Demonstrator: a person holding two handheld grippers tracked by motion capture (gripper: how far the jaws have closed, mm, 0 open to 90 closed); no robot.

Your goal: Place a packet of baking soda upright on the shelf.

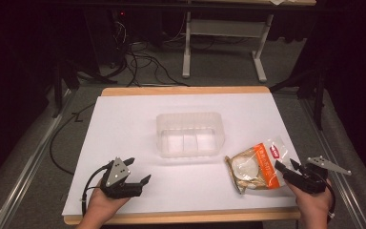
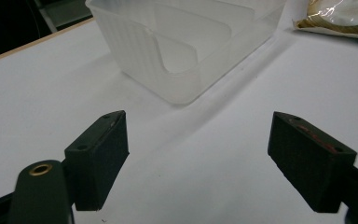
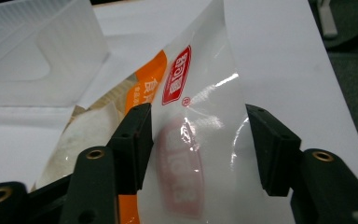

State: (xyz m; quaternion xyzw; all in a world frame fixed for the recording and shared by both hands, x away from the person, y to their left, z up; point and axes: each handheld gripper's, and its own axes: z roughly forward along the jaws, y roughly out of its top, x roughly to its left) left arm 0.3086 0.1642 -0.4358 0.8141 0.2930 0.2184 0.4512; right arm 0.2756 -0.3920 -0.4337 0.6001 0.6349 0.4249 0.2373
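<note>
both jaws flank snack bag

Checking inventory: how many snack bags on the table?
1. The bag lies at the table's right front, right of the clear tub, its end between the right hand-held gripper's jaws. Nothing looks hidden in the tub.

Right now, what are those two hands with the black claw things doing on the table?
A person holds a gripper in each hand at a white table. The right gripper has its jaws around the clear end of a snack bag with an orange stripe, which lies beside a see-through plastic tub. The bag's edge sits between the jaws, but they do not look pressed tight on it. The left gripper rests open over the bare table, pointing toward the tub and holding nothing.
</note>
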